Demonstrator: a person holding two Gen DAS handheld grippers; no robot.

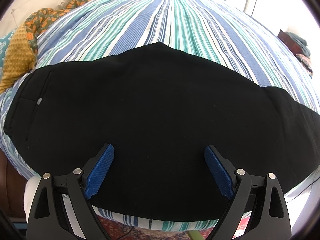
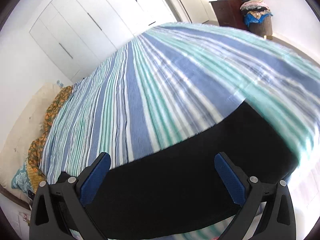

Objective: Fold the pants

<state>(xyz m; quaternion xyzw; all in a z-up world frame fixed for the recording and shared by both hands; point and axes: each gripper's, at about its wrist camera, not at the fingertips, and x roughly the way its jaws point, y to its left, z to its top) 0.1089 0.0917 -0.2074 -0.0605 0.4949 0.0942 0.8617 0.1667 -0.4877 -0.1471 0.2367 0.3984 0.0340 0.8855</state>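
Note:
Black pants [image 1: 152, 104] lie flat across the near edge of a bed with a striped blue, green and white cover [image 1: 160, 20]. The waistband and a pocket with a small grey button [image 1: 39, 101] are at the left. My left gripper [image 1: 159, 150] is open and empty, just above the pants near their near edge. In the right wrist view the pants [image 2: 180, 180] fill the lower part, with the leg end toward the right. My right gripper [image 2: 162, 158] is open and empty above them. That view is blurred at the right.
An orange-flowered quilt [image 1: 60, 14] and a mustard pillow [image 1: 18, 58] lie at the bed's left end. A dark wooden cabinet [image 2: 230, 14] and a full laundry basket [image 2: 258, 18] stand beyond the bed. White wardrobe doors [image 2: 80, 30] line the far wall.

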